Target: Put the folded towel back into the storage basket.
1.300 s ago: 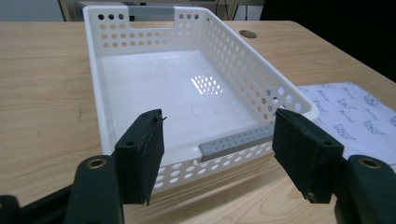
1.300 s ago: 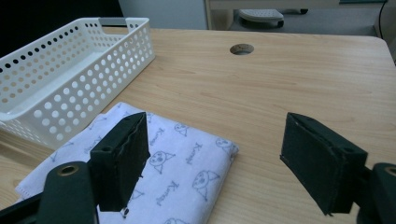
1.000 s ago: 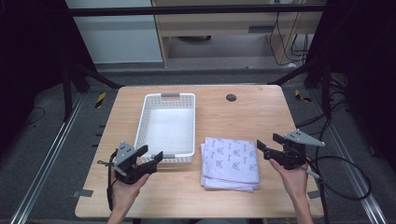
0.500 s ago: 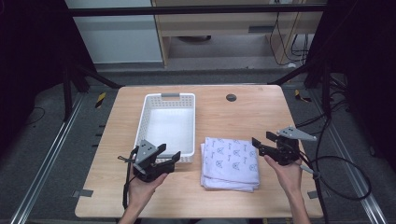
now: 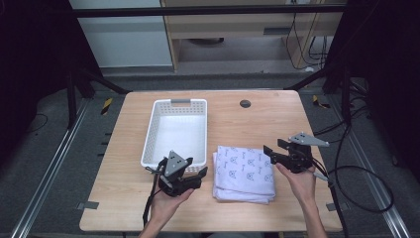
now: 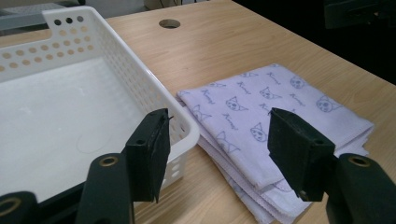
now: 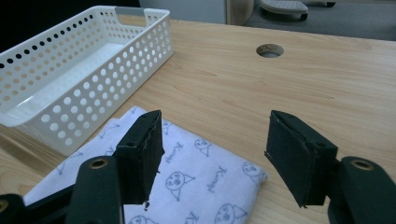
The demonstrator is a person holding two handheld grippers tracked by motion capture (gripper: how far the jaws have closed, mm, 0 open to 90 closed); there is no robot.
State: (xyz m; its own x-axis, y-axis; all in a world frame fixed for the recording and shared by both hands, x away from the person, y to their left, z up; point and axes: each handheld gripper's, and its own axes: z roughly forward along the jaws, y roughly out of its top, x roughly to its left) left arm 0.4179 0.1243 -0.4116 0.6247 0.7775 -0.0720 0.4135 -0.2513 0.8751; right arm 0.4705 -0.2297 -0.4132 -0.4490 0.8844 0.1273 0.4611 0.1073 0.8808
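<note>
While both grippers close in on it from either side, the folded cloth lies flat on the wooden table, just to the right of the white basket and nearly touching the basket's near right corner. The left gripper hovers just left of the cloth, in front of the basket's near wall; its jaws have just been narrowing a little yet stand wide apart, with nothing between them. The right gripper hangs at the cloth's far right corner, its jaws likewise just drawn in somewhat, open and empty.

The step in hand looks like taking the cloth by its two sides, probably to lift it toward the basket. To do it well, each gripper should likely come down low enough that one jaw slips under the edge layers and the other lands on top, so that the whole fold comes up and not only the top sheet. The left gripper would need care beside the basket, where the gap to the cloth is slim and a jaw could nudge the wall.

How many layers the cloth has is hard to make out; the left gripper view shows stacked edges, partly behind the jaw. The person's forearms are cut off at the bottom of the high view.
</note>
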